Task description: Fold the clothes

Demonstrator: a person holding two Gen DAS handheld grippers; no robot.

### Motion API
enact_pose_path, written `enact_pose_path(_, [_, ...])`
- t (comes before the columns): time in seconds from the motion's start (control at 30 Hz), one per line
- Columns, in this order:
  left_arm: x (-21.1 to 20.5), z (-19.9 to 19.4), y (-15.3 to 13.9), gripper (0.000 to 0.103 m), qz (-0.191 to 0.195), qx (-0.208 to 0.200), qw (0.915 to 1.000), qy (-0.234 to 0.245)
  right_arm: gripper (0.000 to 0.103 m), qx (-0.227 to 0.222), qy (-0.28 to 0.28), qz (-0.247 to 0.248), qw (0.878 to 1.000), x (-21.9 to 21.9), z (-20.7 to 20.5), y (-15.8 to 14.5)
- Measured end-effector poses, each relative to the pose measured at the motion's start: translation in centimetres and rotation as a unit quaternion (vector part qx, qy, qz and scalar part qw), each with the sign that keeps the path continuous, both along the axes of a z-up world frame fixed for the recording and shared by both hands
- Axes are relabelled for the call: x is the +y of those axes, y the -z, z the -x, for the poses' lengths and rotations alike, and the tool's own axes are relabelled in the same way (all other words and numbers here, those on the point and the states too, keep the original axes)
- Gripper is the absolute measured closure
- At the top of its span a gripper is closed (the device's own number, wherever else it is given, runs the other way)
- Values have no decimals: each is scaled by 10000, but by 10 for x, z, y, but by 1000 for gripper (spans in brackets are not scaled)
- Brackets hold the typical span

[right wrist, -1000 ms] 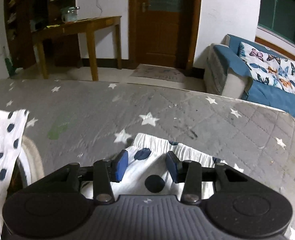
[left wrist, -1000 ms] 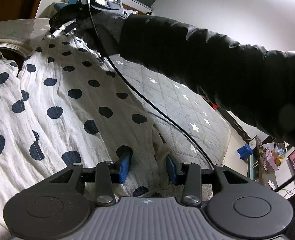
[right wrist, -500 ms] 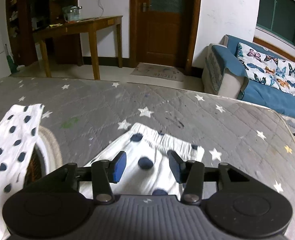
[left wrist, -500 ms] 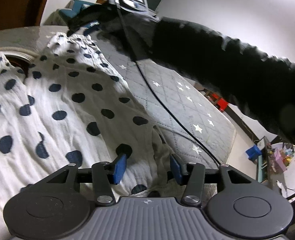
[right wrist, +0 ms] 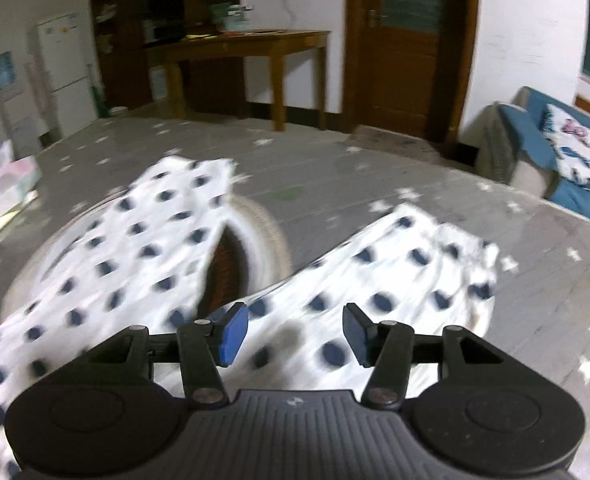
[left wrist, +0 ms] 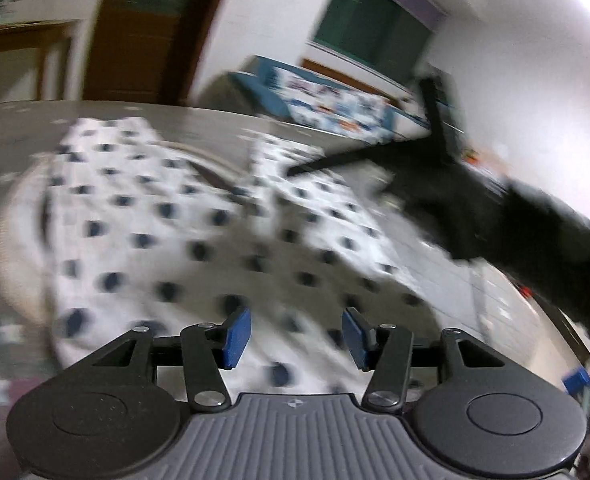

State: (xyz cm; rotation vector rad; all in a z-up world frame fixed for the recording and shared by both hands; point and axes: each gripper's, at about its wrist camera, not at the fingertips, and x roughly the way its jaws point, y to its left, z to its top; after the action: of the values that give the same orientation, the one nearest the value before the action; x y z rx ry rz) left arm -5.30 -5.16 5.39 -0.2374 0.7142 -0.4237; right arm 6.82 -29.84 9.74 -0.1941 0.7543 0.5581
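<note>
Fabric of the white polka-dot garment (right wrist: 143, 252) lies spread over a round woven basket (right wrist: 263, 236) and onto the grey star-quilted bed (right wrist: 435, 168). The left gripper (left wrist: 295, 336) and right gripper (right wrist: 295, 332) hover above it, jaws just opened, released, nothing between the pads. A dark sleeve (left wrist: 535, 236) crosses the blurred left view
</note>
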Motion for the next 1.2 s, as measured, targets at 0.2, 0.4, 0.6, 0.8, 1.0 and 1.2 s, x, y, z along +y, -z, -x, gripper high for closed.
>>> enact_pose_path(0.2, [39,1,16,50,-129,254,9977,-615,49,60,-477,-68,9988,7,54,0])
enact_pose_path(0.4, [49,21,10,50,-226,185,9973,-674,46,33,-719,2,9974,4,98,4])
enact_pose_path(0.6, [9,44,-6,46,-227,-48,9996,183,46,3,-155,-34,9999,-30,98,-2])
enact_pose_path(0.8, [-67,63,-6,32,-228,-193,9890,1449,46,11,501,-77,9987,-67,84,-4])
enact_pose_path(1.0, [-132,72,4,32,-676,-355,9722,2215,46,81,1055,-120,9943,-98,67,3])
enact_pose_path(1.2, [-162,64,22,43,-1156,-320,9659,2294,47,169,1412,-231,9896,-121,48,12])
